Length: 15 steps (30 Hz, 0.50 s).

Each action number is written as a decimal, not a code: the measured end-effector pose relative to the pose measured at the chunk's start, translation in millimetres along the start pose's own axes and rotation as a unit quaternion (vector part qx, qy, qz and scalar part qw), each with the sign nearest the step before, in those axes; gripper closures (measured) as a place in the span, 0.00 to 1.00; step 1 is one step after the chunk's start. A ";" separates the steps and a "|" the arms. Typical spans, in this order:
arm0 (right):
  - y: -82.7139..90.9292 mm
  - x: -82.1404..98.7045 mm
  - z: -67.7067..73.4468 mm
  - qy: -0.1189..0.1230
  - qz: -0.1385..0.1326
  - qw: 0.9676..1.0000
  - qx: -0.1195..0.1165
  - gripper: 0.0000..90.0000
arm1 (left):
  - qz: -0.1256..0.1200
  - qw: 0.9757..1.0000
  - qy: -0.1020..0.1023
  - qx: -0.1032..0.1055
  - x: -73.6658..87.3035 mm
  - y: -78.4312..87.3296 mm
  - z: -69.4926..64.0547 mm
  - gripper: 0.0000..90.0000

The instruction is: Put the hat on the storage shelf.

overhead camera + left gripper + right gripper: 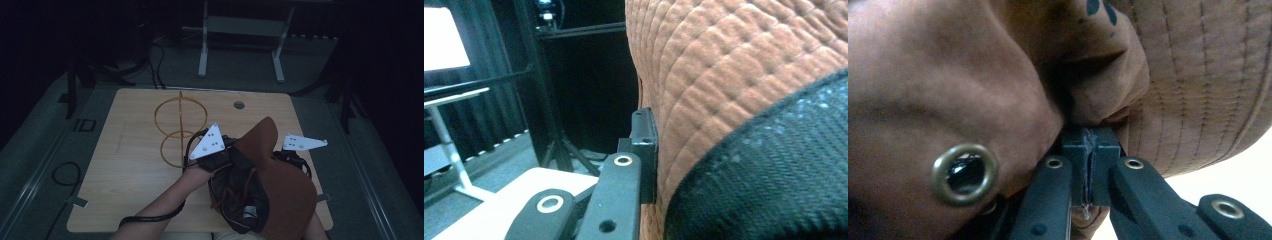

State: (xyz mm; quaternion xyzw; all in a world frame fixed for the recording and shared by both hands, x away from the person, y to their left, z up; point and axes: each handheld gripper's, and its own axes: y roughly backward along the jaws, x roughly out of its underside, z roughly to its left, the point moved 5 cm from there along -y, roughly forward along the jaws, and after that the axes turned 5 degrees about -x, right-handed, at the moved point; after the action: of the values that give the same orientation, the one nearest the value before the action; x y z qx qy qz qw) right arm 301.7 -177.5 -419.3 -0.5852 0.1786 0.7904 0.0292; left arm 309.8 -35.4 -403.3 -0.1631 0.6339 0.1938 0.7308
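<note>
A brown hat point(285, 190) with a dark lining point(235, 185) is held up over the table's near right part, between both grippers. My left gripper point(229, 151) is at its left side. In the left gripper view one jaw of the left gripper point(651, 150) presses on the quilted brown brim point(734, 70). The black mesh lining point(774, 170) hides the other jaw. My right gripper point(287, 156) is at the hat's right, partly under the brim. In the right gripper view the right gripper point(1090, 150) is shut on a fold of the brown fabric point(1098, 100), beside a brass eyelet point(965, 172).
A gold wire stand point(180, 125) made of rings stands on the wooden table point(130, 165), just left of the left gripper. A small round hole point(239, 105) sits near the table's far edge. A white desk frame point(202, 50) stands beyond, and a cable loop point(65, 175) lies on the floor at left.
</note>
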 end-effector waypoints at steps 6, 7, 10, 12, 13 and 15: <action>6.5 -5.6 5.3 0.004 -0.006 1.000 -0.011 0.99 | 0.000 1.000 -0.005 -0.009 -9.4 4.8 -1.9 0.84; 8.2 -6.7 5.9 0.004 -0.008 1.000 -0.015 0.99 | 0.000 1.000 -0.006 -0.010 -10.4 6.7 -1.7 0.81; 11.7 -8.5 5.5 -0.002 -0.015 1.000 -0.021 0.99 | 0.002 1.000 -0.003 -0.003 -14.3 11.1 -1.8 0.78; 13.3 -9.7 5.8 -0.004 -0.019 0.999 -0.027 0.99 | 0.007 1.000 -0.015 -0.006 -18.3 13.2 -3.4 0.77; 13.9 -10.5 6.8 0.000 -0.019 0.999 -0.026 0.99 | 0.009 1.000 -0.018 -0.008 -19.7 14.3 -3.4 0.75; 15.5 -11.9 8.6 0.006 -0.020 0.999 -0.025 0.99 | 0.013 1.000 -0.018 -0.008 -21.8 16.4 -3.7 0.71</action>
State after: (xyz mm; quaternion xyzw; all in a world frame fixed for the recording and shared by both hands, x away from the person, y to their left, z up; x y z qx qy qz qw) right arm 293.6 -187.3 -402.1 -0.5937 0.1473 0.7906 0.0298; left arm 295.9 -24.6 -382.2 -0.1573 0.6211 0.2108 0.7383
